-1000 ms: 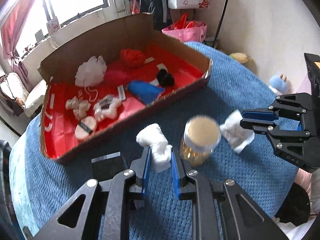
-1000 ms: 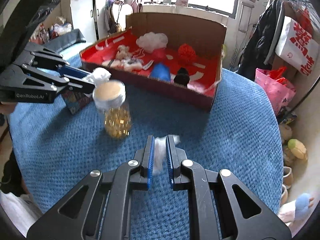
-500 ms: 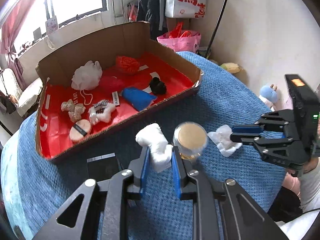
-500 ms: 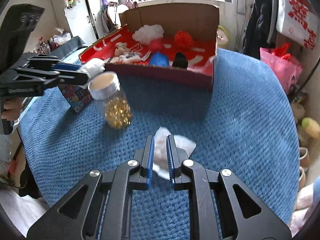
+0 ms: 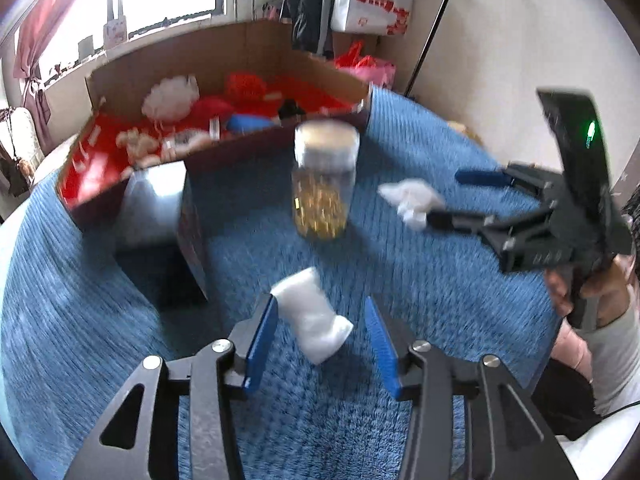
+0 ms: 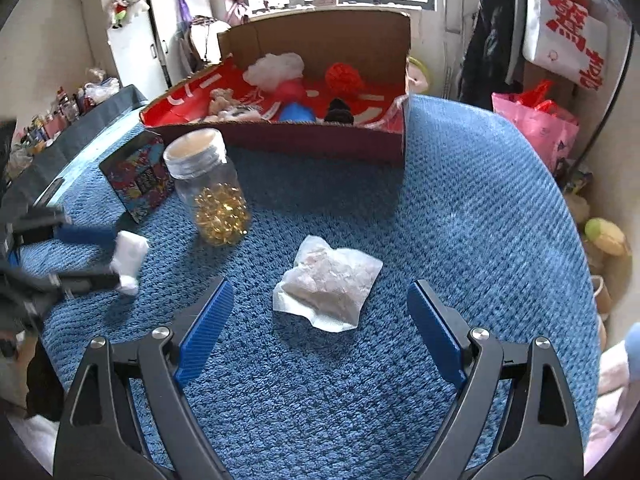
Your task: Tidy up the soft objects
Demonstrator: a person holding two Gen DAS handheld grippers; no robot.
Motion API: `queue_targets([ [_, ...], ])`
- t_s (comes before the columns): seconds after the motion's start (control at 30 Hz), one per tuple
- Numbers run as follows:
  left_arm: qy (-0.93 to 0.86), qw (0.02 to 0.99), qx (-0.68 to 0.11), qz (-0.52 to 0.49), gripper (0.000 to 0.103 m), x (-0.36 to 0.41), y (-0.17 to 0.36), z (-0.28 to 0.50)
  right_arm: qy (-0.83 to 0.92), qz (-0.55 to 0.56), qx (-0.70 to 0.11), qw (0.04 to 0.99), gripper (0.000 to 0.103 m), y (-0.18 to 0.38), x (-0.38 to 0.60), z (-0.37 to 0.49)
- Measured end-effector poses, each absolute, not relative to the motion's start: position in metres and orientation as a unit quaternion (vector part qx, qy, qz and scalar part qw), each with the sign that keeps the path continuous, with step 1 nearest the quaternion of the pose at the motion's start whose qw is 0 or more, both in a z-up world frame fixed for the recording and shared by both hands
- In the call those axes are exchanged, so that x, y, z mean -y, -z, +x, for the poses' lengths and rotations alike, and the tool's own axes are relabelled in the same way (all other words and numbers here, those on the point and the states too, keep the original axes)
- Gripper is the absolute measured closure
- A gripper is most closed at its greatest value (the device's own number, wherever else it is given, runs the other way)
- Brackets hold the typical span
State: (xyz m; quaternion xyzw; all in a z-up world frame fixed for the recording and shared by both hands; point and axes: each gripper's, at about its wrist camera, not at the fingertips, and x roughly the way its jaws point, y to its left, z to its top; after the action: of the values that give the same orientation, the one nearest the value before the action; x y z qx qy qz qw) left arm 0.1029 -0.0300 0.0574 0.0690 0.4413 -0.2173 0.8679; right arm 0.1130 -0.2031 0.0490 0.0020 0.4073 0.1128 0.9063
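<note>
My left gripper is open; a white soft roll lies on the blue cloth between its fingers, free of them. It also shows in the right wrist view beside the left gripper. My right gripper is open wide; a crumpled white tissue packet lies on the cloth between its fingers. The left wrist view shows the tissue at the right gripper's tips. A red-lined cardboard box at the back holds several soft things.
A clear jar of yellow capsules stands between the box and the grippers; it also shows in the left wrist view. A small colourful box stands left of the jar. The round table's blue cloth drops off at right.
Both grippers have opened and lowered. The left one let go of the white roll and the right one let go of the tissue; both things now lie on the cloth.
</note>
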Motion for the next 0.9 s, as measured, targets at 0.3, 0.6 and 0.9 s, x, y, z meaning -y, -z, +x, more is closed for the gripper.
queue_targets([
  [0.3,0.197,0.874,-0.443,0.036,0.040,0.023,-0.043,0.111,-0.083,-0.011,-0.419,0.904,0.013,-0.043,0.205,0.127],
  [0.6,0.182,0.876,-0.446,0.024,0.067,0.025,-0.036,0.122,-0.091,-0.045,-0.429,0.897,0.068,-0.032,0.190,0.142],
  [0.9,0.197,0.875,-0.442,0.020,0.079,0.027,-0.040,0.113,-0.130,-0.030,-0.411,0.902,0.079,-0.047,0.179,0.110],
])
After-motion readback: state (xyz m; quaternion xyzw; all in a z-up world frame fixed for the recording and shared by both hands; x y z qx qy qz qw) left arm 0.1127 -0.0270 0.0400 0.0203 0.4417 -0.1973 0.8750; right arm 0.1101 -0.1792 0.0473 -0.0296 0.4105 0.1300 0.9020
